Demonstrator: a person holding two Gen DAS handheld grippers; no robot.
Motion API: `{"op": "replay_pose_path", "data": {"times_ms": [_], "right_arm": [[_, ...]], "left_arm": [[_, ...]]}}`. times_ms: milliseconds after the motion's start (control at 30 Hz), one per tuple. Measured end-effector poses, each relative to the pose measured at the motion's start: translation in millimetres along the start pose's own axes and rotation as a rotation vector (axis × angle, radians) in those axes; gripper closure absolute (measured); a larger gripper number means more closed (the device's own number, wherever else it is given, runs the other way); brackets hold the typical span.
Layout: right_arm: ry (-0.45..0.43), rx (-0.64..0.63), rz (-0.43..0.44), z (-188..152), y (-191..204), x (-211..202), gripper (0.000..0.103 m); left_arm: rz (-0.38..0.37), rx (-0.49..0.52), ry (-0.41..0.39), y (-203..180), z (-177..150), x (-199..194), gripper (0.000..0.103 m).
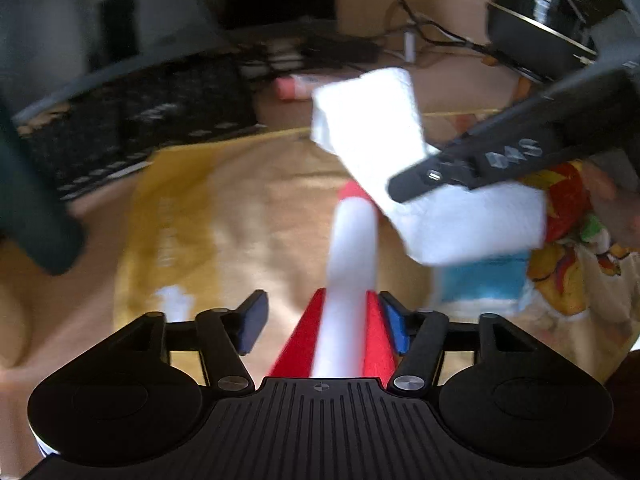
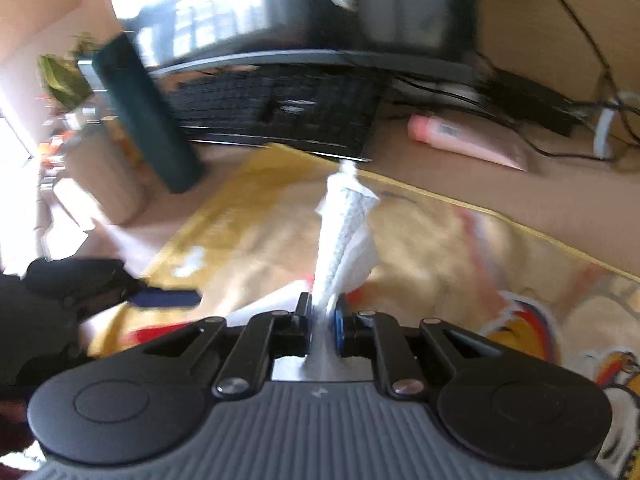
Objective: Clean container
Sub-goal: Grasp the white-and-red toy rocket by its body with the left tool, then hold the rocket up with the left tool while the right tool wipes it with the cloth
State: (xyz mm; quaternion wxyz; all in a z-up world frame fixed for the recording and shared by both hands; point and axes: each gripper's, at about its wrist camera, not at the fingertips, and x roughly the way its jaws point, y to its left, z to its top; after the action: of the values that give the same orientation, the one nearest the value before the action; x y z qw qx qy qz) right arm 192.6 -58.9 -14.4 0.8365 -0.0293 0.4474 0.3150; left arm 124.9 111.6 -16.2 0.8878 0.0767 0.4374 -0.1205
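Yellow printed cloth (image 2: 460,248) covers the desk; no writing is legible through the blur. Right gripper (image 2: 322,316) pinches a white paper towel (image 2: 344,232) toward twelve o'clock. Left gripper (image 1: 326,320), jaws spread, seemingly straddles the red-and-white container (image 1: 348,280).

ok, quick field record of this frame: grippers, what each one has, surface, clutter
left gripper: open wide, red-and-white container between the fingers, right pad near its edge
right gripper: shut on white paper towel
surface: yellow printed cloth on a desk
clutter: black keyboard, pink tube, dark green cylinder
image: motion-blurred
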Motion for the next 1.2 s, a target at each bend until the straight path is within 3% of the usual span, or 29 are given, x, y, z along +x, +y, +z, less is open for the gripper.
{"op": "replay_pose_path", "data": {"times_ms": [67, 200, 400, 500, 567, 700, 800, 900, 967, 1033, 1100, 1200], "right_arm": [[0.004, -0.019, 0.064, 0.1, 13.8, 0.7, 0.090], [0.092, -0.075, 0.147, -12.8, 44.1, 18.7, 0.090], [0.205, -0.135, 0.234, -38.9, 66.0, 33.0, 0.087], [0.166, -0.103, 0.166, -37.4, 49.9, 24.6, 0.089], [0.124, -0.012, 0.112, -33.0, 27.4, 14.5, 0.096], [-0.004, 0.143, 0.071, -27.3, -11.3, -24.7, 0.096], [-0.083, 0.213, 0.046, -30.8, -32.9, -54.3, 0.096], [-0.130, 0.252, 0.000, -39.6, -48.9, -74.0, 0.094], [-0.143, 0.273, -0.023, -50.2, -54.9, -83.5, 0.092], [-0.158, 0.301, -0.045, -61.4, -60.5, -90.8, 0.092], [-0.175, 0.336, -0.057, -71.4, -67.5, -98.7, 0.092], [-0.202, 0.381, -0.064, -79.5, -78.5, -112.2, 0.092]], "left_arm": [[0.056, -0.038, -0.011, 16.4, -4.7, -13.6, 0.025], [0.128, -0.161, -0.023, 56.2, -11.3, -31.8, 0.024], [0.095, -0.096, -0.007, 47.0, -13.2, -30.6, 0.017], [0.049, -0.052, -0.016, 34.7, -7.1, -27.7, 0.015], [0.015, -0.021, -0.030, 26.9, 0.5, -27.4, 0.014], [-0.039, 0.077, -0.037, 6.8, 31.8, -15.5, 0.013], [-0.099, 0.142, 0.001, -9.7, 57.7, 12.2, 0.013], [-0.111, 0.199, 0.074, -23.0, 79.8, 51.1, 0.014], [-0.125, 0.220, 0.131, -29.0, 88.0, 74.5, 0.023], [-0.140, 0.249, 0.185, -35.1, 91.5, 93.5, 0.050], [-0.155, 0.280, 0.171, -39.6, 92.1, 91.3, 0.073], [-0.163, 0.313, 0.111, -45.4, 97.6, 75.5, 0.073]]}}
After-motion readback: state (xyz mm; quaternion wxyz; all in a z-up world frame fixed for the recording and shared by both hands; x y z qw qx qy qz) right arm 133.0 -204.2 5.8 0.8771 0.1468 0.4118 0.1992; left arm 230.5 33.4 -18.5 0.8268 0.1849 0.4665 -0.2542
